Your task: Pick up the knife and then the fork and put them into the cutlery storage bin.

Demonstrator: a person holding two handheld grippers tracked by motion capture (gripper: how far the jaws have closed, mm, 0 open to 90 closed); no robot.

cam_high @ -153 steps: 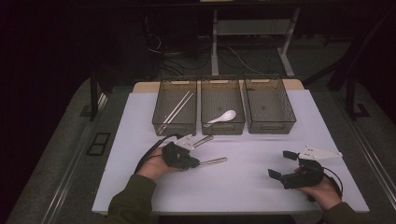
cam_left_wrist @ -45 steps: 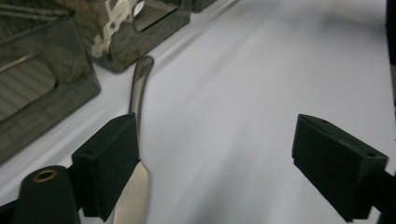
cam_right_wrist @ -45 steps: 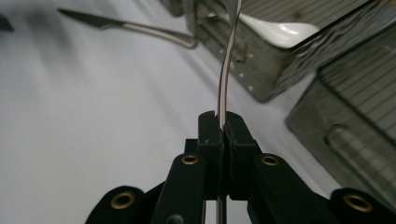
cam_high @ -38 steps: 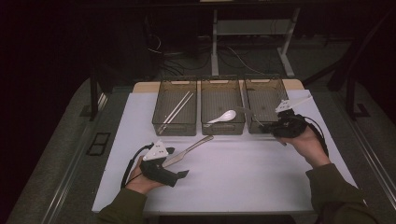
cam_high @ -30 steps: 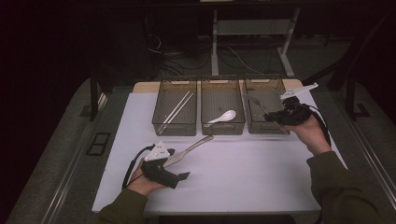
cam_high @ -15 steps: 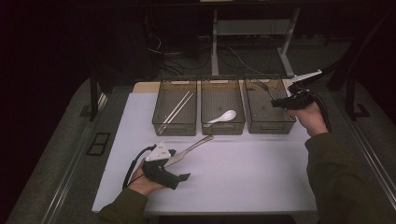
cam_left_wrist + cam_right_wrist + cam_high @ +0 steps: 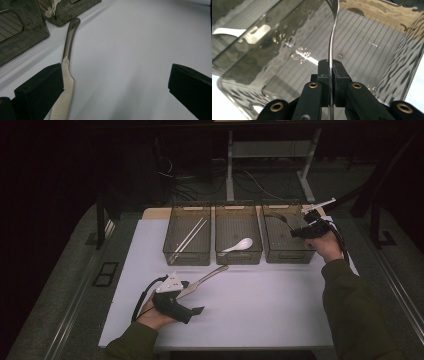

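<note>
High view. Three smoked-plastic bins in a row at the far edge of the white table. Left bin: one pair of chopsticks, lying on the diagonal. Middle bin: one white spoon. Right bin: the right gripper hangs over its right rim, jaws pointing inward over the bin, carrying a thin metal utensil that curves out ahead of it over the bin's interior. One metal knife lies on the table ahead of the left gripper, which rests low on the near side.

Left gripper view. Jaws stand wide apart, nothing between them. The knife runs forward just inside the left-hand jaw, beside it, handle tip near the front wall of a bin ahead. Whether jaw and blade touch, I cannot tell.

Right gripper view. Jaws are closed tight on the thin utensil's edge-on handle; it rises straight ahead and bends away at the top. Below and beyond lies the ribbed floor of the right bin, bare. The white spoon shows through the wall to the left.

Judgement: a sorting of cutlery by kind; the step in hand is delivery of the utensil into the right bin. Next move calls for lowering and releasing it. The knife is the last piece loose.

Count: bins, three; grippers, two; chopsticks, one pair; spoon, one; knife, one; held utensil, one.
</note>
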